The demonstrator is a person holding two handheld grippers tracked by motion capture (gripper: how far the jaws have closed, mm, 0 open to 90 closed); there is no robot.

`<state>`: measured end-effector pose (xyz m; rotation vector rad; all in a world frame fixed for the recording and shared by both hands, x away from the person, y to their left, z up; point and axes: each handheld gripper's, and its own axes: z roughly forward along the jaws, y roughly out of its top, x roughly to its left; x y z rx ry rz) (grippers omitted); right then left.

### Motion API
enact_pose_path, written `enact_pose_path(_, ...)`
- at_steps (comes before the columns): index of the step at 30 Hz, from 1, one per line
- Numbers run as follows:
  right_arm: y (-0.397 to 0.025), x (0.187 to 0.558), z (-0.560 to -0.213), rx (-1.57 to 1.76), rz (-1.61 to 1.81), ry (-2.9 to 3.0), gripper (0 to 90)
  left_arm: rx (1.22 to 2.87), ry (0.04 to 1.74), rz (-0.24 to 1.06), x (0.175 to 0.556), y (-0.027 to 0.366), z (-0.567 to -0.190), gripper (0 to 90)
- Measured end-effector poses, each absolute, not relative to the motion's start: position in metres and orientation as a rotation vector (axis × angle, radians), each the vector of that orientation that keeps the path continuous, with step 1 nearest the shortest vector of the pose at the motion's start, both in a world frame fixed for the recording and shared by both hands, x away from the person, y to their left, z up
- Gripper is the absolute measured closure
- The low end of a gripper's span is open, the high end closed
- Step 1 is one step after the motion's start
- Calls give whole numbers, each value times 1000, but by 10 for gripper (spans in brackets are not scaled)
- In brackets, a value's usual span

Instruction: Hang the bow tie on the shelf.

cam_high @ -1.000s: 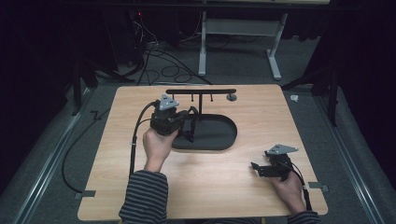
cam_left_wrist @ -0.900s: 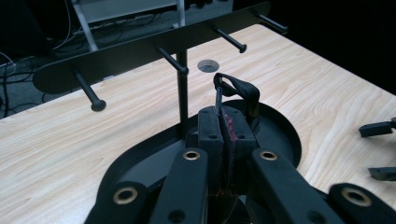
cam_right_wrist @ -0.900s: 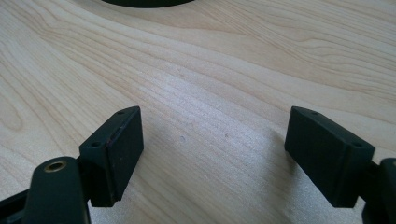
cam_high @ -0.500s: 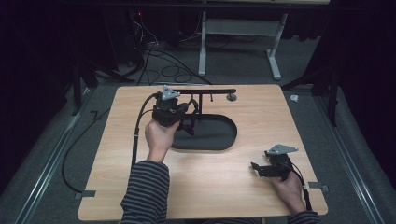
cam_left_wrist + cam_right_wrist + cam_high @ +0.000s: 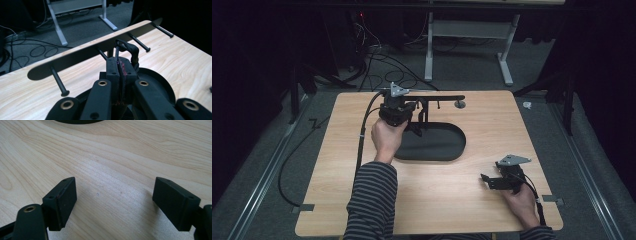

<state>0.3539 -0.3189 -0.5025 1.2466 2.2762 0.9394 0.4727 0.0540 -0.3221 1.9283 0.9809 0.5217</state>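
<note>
A black rack stands at the table's far middle: an oval base [image 5: 437,145] and a horizontal bar [image 5: 442,98] with several pegs. My left gripper [image 5: 414,119] is raised close to that bar, over the base's left end. In the left gripper view it [image 5: 118,67] is shut on a small black looped piece [image 5: 130,48], held just in front of the bar [image 5: 75,56], between two pegs [image 5: 58,81] [image 5: 138,42]. My right gripper [image 5: 487,181] rests low at the near right. Its jaws [image 5: 113,200] stand wide open over bare wood, holding nothing.
The wooden table [image 5: 512,130] has open surface on both sides of the base. Beyond its far edge lie cables [image 5: 377,55] on grey carpet, and a white desk frame [image 5: 507,55] stands there. The left gripper's cable [image 5: 362,135] trails along the table's left side.
My left gripper has moved away from me and up toward the bar, carrying the black looped piece. The right gripper has stayed where it was.
</note>
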Motion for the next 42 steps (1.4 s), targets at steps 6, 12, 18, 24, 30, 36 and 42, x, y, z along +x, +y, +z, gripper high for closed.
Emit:
enact_pose_path(6, -319, 354, -502, 1251, 939, 2275, 206, 1924, 1027, 536, 483, 52, -330, 877)
enact_pose_path(12, -319, 354, -503, 1247, 939, 2276, 205, 1905, 1074, 547, 493, 52, -338, 876)
enact_pose_path(18, -319, 354, -503, 1245, 939, 2276, 206, 1918, 1073, 570, 495, 48, -342, 870)
enact_pose_path(24, -319, 354, -503, 1245, 939, 2276, 206, 1929, 1083, 557, 496, 49, -343, 852)
enact_pose_path(30, -319, 354, -502, 1246, 939, 2276, 206, 1915, 1076, 522, 493, 52, -342, 788)
enact_pose_path(36, -319, 354, -502, 1249, 940, 2276, 206, 1907, 1069, 506, 487, 58, -342, 754)
enact_pose_path(42, -319, 354, -502, 1251, 939, 2275, 206, 1896, 1039, 506, 478, 63, -340, 710)
